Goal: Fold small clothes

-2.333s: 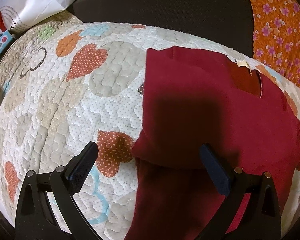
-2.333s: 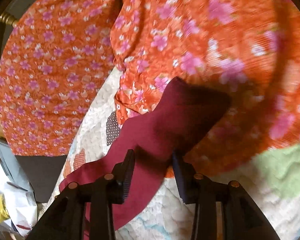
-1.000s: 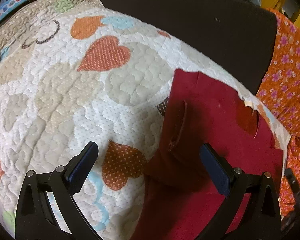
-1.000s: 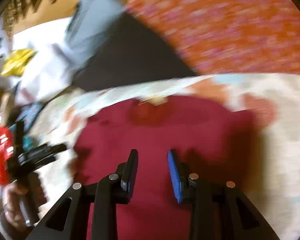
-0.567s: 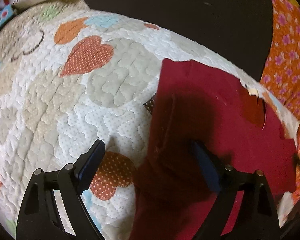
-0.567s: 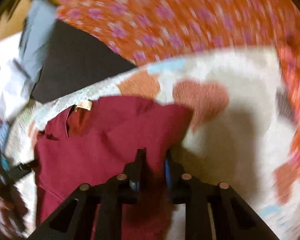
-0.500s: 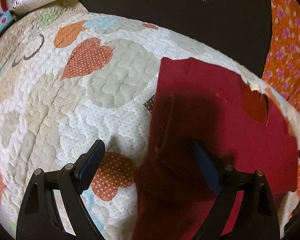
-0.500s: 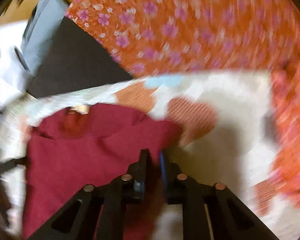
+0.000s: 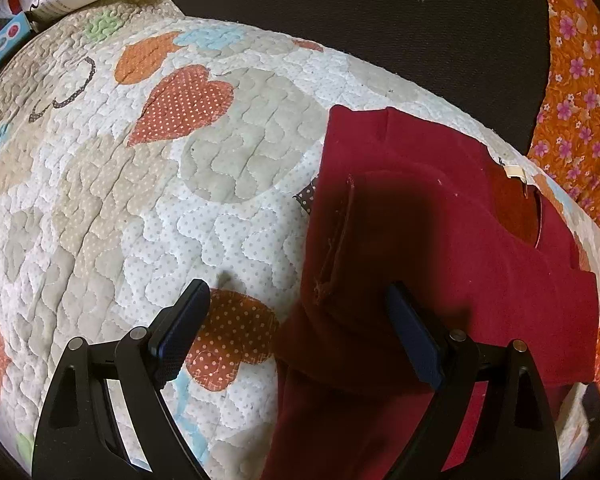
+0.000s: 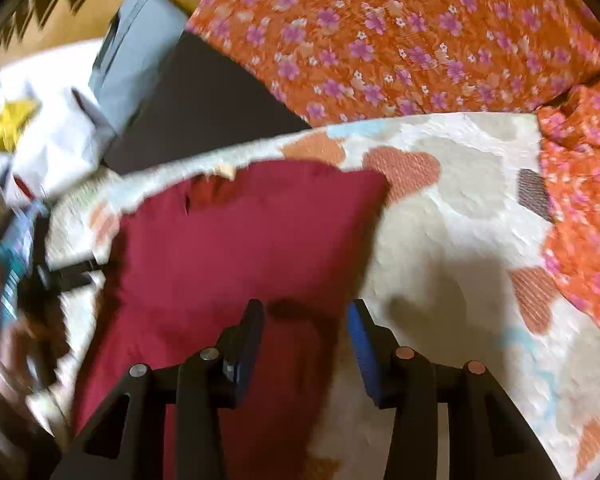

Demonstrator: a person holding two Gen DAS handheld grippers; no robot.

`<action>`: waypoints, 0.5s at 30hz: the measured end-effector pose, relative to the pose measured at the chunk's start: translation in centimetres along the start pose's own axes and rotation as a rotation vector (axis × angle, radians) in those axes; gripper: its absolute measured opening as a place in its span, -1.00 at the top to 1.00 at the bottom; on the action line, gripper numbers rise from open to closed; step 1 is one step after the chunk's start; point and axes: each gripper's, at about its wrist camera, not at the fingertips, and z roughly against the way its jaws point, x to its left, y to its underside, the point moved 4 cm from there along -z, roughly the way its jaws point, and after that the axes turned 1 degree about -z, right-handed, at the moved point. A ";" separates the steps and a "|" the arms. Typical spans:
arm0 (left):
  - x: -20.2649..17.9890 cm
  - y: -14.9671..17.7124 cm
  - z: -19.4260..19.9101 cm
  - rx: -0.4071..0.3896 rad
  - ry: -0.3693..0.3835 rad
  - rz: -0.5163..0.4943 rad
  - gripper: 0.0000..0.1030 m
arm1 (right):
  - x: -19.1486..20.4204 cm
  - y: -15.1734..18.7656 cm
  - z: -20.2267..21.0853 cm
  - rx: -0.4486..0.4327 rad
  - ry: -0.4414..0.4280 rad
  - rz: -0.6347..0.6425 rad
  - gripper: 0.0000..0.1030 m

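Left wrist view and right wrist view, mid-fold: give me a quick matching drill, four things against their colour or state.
Things:
1. shirt
2. quilt
3. left claw
4. flowered cloth

States:
A. orange with pink blossoms
B. dark red, sleeves folded in over the body
C. wide open, one finger over the heart quilt, the other over red cloth
D. pale, stitched with heart patches

Pairs: 1-B, 2-D, 3-C, 4-A
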 end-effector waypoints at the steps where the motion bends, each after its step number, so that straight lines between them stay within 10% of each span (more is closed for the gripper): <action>1: -0.1 0.0 0.0 -0.001 -0.004 0.000 -0.75 | 0.0 0.5 -0.4 0.009 0.027 0.014 0.18; 10: -0.5 0.1 0.2 0.003 0.005 -0.009 -0.75 | -3.2 -2.1 -2.6 -0.106 0.079 -0.170 0.47; 15: -1.1 0.2 -0.2 0.005 -0.012 -0.034 -0.75 | -6.1 0.2 -4.1 -0.014 0.130 -0.244 0.47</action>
